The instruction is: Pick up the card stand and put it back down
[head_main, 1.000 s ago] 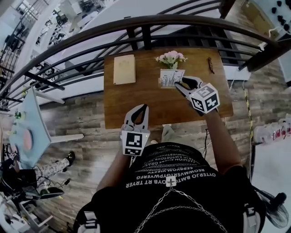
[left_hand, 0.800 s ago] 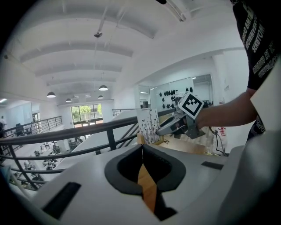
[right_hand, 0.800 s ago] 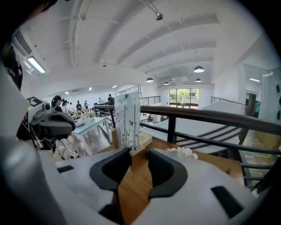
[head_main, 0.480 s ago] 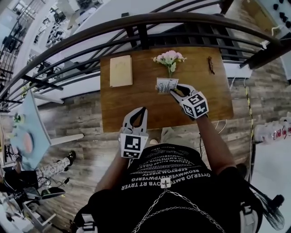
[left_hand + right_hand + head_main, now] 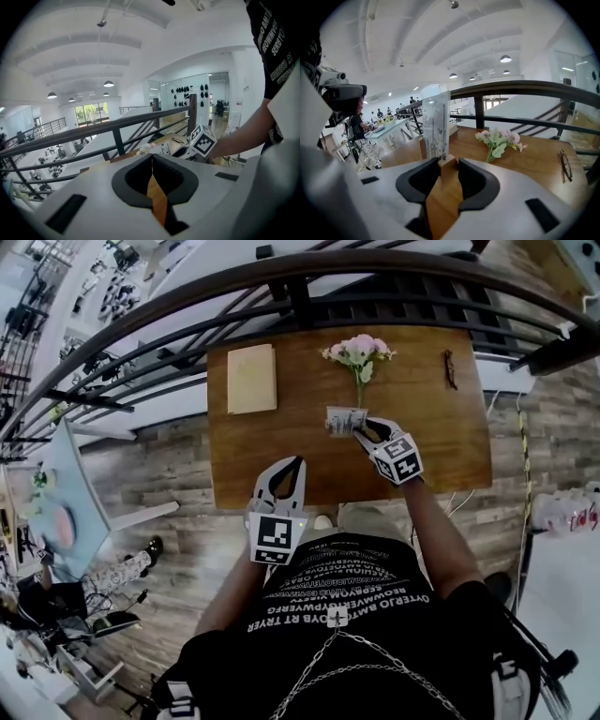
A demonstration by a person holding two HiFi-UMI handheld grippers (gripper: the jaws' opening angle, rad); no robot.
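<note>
Beside the mezzanine railing [image 5: 281,289], a wooden table [image 5: 281,451] carries a beige book [image 5: 252,378] and a pink flower sprig [image 5: 359,351]. The right gripper [image 5: 361,430] clamps the wooden base of the card stand [image 5: 345,418], which is upright near the table's middle. The left gripper [image 5: 289,470] hangs at the near edge, jaws pressed together on nothing

Pretty bright all round: the hall is lit by daylight from the windows [image 5: 91,114] and ceiling lamps [image 5: 505,59]. Only soft shadows are cast on the table [image 5: 281,446]. Edges are bent by fisheye and vignetted black, and the left gripper [image 5: 151,157] is rendered soft up close.
</note>
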